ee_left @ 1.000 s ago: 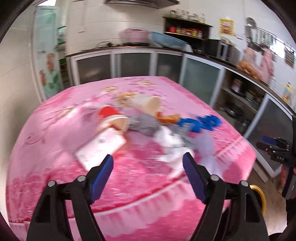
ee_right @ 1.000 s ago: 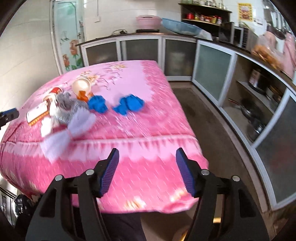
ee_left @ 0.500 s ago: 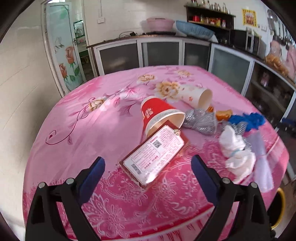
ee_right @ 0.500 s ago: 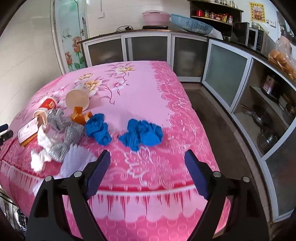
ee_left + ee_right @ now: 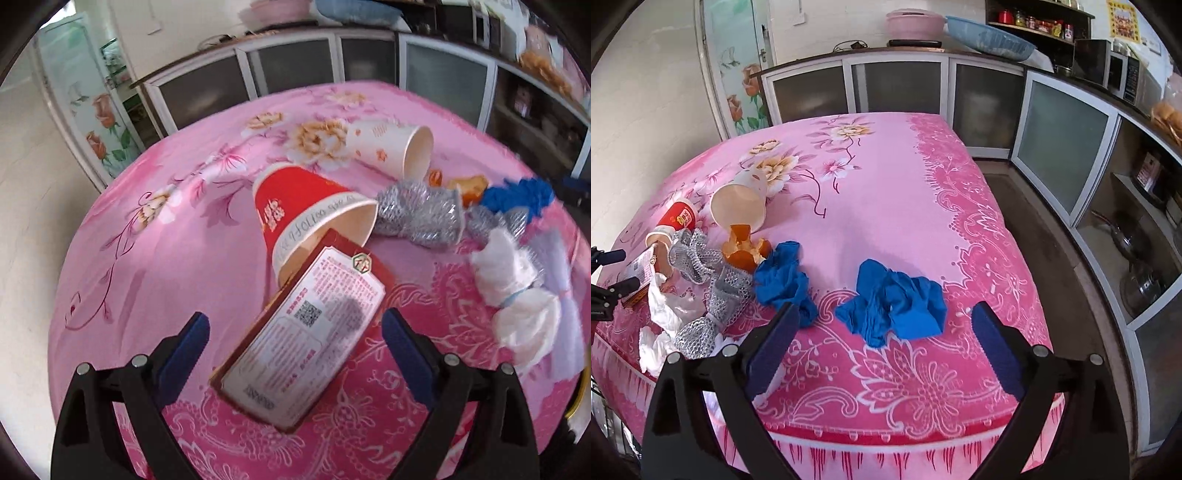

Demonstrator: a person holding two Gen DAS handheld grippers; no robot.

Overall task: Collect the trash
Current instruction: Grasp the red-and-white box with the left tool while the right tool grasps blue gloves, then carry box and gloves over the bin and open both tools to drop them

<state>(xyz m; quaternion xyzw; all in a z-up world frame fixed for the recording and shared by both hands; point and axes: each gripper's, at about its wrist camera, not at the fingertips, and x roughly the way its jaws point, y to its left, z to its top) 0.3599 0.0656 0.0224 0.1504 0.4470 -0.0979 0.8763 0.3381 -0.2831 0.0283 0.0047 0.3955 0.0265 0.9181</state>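
The left claw [image 5: 295,345] stands wide, its jaws having just spread, and the flat red box [image 5: 303,332] lies between them untouched, its white printed label facing up. The right claw [image 5: 882,338] is just as wide, freshly opened too, with a crumpled blue wad [image 5: 892,308] between its pads but not pinched. Nothing looks collected yet: the whole litter sits on the bench [image 5: 886,177], which is draped in a soft pink floral cloth. Beyond the box a red paper cup [image 5: 306,214] lies tipped, its mouth against the box end, and a white cup [image 5: 391,149] lies on its side farther back. Near them are glittery silver mesh scraps [image 5: 421,214], orange peel [image 5: 742,247], a second blue wad [image 5: 783,277] and knotted white tissue [image 5: 513,291].
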